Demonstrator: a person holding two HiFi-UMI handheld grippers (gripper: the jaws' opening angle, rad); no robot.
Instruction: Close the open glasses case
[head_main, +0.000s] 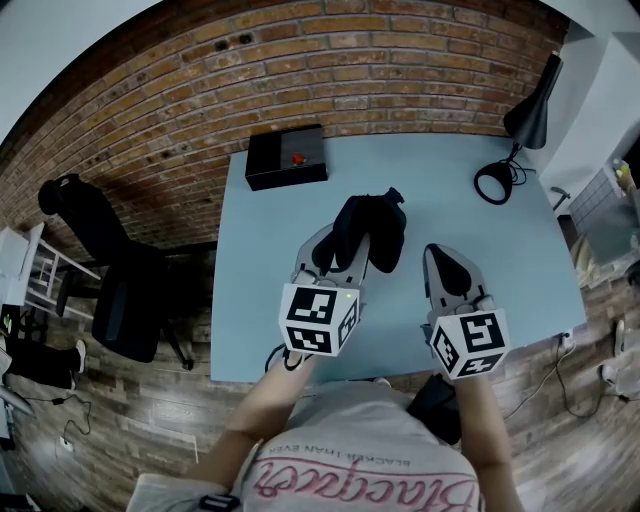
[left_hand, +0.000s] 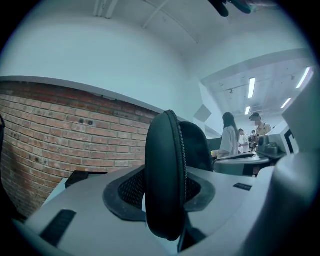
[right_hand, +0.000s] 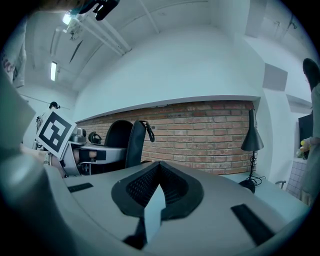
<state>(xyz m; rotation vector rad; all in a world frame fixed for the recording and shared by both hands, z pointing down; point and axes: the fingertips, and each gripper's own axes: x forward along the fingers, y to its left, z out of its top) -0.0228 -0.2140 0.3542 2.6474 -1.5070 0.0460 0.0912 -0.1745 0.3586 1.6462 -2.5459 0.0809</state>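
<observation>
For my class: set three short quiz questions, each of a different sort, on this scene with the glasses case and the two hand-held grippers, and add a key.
1. True or false: the right gripper is clamped on the glasses case.
2. Multiple choice: what stands near the far right corner of the table? A) a black desk lamp B) a kettle C) a stack of books
3. Fill in: the left gripper grips one half of the case, and the case is ___ (open or closed).

Key: 1 false, its jaws are shut on nothing. 2 A. 3 open, the two halves stand apart.
</observation>
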